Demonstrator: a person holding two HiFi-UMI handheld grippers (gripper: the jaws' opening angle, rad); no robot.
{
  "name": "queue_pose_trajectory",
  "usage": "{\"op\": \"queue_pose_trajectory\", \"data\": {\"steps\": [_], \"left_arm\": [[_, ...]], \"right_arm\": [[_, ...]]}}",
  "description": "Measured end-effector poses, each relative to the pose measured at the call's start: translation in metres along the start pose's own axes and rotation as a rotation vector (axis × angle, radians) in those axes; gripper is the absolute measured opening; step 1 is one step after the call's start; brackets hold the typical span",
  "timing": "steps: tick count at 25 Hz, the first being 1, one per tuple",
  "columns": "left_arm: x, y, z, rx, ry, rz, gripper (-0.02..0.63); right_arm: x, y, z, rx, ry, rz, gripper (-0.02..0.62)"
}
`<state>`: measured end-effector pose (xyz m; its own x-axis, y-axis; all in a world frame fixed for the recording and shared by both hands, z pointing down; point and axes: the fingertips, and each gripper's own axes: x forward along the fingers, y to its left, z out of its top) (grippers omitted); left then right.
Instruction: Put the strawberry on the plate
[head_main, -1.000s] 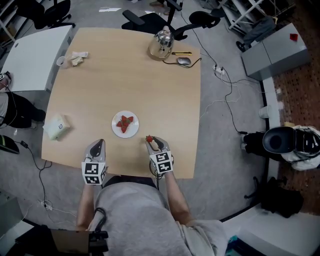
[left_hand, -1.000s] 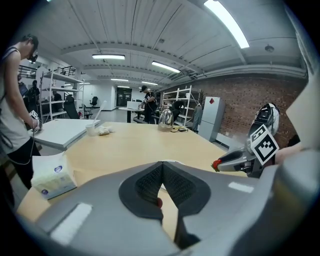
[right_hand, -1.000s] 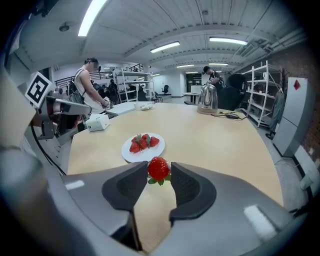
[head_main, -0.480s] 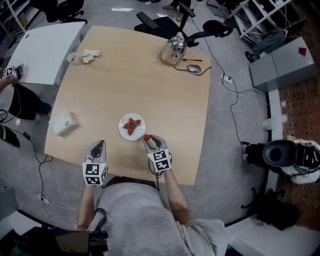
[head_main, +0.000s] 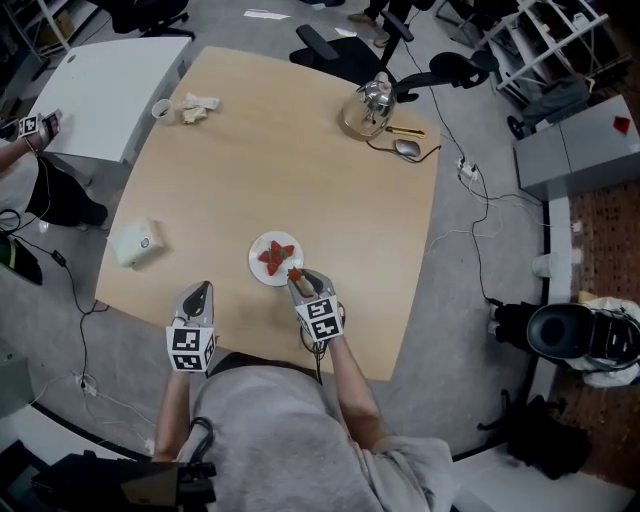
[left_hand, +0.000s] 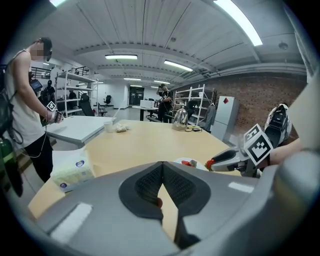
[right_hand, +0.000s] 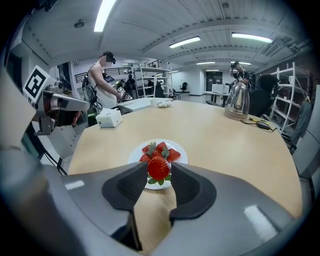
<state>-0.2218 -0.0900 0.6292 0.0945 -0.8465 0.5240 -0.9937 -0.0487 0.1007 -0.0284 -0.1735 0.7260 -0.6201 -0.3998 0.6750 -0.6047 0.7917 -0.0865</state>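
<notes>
Head view has your two hands at the table's (head_main: 330, 150) near edge, each gripper angled forward and down. Your right gripper (head_main: 295, 277) reaches to the near rim of the one white plate (head_main: 262, 247). It pinches a single strawberry (right_hand: 158, 168) by its sides, held right at that rim. Your left gripper (head_main: 199, 291) sits apart to the left, its jaws pressed together on nothing. On the plate lie what look like four more strawberries (right_hand: 161, 148). Farther off stand one kettle (head_main: 376, 97), one tissue pack (head_main: 137, 242) and one paper cup (head_main: 162, 108). The pack's blue label is too small to read.
</notes>
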Motion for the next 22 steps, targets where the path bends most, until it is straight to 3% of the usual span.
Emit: {"op": "queue_pose_trajectory", "data": {"steps": [22], "left_arm": [[0.011, 0.025, -0.003, -0.035, 0.036, 0.044, 0.02]], "right_arm": [[0.042, 0.001, -0.008, -0.007, 0.064, 0.061, 0.152]]}}
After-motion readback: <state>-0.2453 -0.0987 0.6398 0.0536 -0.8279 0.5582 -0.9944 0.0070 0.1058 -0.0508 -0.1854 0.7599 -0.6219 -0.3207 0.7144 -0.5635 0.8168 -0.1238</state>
